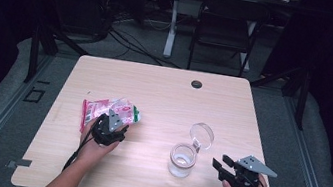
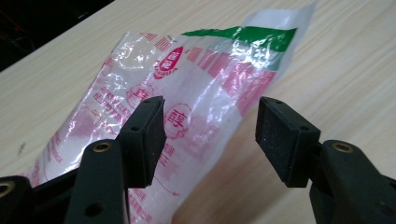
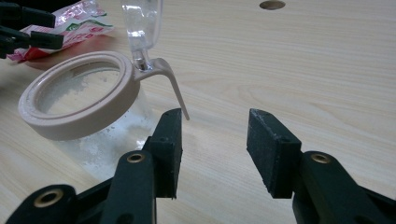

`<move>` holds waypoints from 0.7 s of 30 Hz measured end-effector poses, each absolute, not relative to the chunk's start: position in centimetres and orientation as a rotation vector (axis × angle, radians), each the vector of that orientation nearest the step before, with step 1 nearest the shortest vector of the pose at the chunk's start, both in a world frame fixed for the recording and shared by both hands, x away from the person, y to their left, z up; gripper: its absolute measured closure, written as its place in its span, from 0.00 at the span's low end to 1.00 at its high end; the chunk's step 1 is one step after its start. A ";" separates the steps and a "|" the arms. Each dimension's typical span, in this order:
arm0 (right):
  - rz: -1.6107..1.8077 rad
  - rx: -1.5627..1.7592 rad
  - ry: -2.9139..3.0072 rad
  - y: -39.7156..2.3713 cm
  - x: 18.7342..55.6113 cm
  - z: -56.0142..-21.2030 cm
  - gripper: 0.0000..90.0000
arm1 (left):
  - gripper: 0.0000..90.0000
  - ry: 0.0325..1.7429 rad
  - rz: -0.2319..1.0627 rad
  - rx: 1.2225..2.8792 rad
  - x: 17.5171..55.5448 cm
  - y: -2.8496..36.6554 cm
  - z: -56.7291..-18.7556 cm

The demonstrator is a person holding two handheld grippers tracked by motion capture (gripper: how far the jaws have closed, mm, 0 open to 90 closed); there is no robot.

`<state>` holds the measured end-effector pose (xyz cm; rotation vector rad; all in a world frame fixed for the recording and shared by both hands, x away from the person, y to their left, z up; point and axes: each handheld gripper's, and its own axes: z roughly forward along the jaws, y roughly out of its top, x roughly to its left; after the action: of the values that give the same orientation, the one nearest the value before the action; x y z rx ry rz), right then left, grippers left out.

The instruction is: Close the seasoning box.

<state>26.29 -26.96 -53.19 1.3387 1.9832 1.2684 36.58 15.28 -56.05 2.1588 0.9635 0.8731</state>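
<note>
From the high view I have my left hand-held gripper (image 1: 117,122) at the near edge of the pink, white and green plastic bag (image 1: 101,108), which lies flat on the left half of the bench (image 1: 164,93). In the left gripper view the jaws stand well apart with the bag's near end (image 2: 196,93) between and below them; the pads press on nothing, so I hold nothing there. The bag's green end points away from me, toward open wood

My right hand-held gripper (image 1: 218,163) sits low near the bench's front right corner, jaws wide and empty, aimed left at the clear jar (image 1: 181,160). The right gripper view puts the jar's beige rim (image 3: 79,98) just beside my left-hand jaw, its thin beige tab (image 3: 175,88) hanging close to that jaw's tip without touching it. The hinged clear lid (image 1: 202,134) stands tilted open behind the rim; white powder shows inside the jar

Jar and bag lie well apart, with bare wood between them and across the far half of the bench up to the dark cable hole (image 1: 197,84). Beyond the far edge a black folding chair (image 1: 225,32) and cables sit on grey floor; the room around is dark
</note>
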 end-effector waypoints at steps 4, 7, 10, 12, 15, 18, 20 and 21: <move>1.264 1.351 1.977 -27.2 26.0 -53.3 0.61 | 0.51 0.964 0.923 2.191 37.1 15.1 -56.6; 1.261 1.360 1.966 -27.2 25.8 -53.3 0.61 | 0.59 0.963 0.914 2.180 37.3 15.3 -56.6; 1.261 1.360 1.971 -27.3 25.7 -53.4 0.61 | 0.73 0.972 0.887 2.159 37.4 15.4 -56.4; 1.264 1.365 1.966 -27.4 25.7 -53.4 0.61 | 0.78 0.976 0.883 2.159 37.5 15.5 -56.2; 1.268 1.368 1.962 -27.4 25.7 -53.4 0.61 | 0.83 0.982 0.889 2.164 37.6 15.6 -56.0; 1.270 1.369 1.963 -27.3 25.7 -53.5 0.61 | 0.87 0.996 0.871 2.150 37.7 15.8 -55.9; 1.271 1.365 1.970 -27.3 25.7 -53.5 0.61 | 0.91 0.999 0.866 2.149 37.8 16.0 -55.7; 1.269 1.365 1.972 -27.3 25.7 -53.5 0.61 | 0.93 1.007 0.858 2.140 37.8 16.1 -55.6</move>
<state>25.74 -27.29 -53.52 1.3648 1.9721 1.2695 37.83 16.11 -55.65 2.1398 1.0069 0.8576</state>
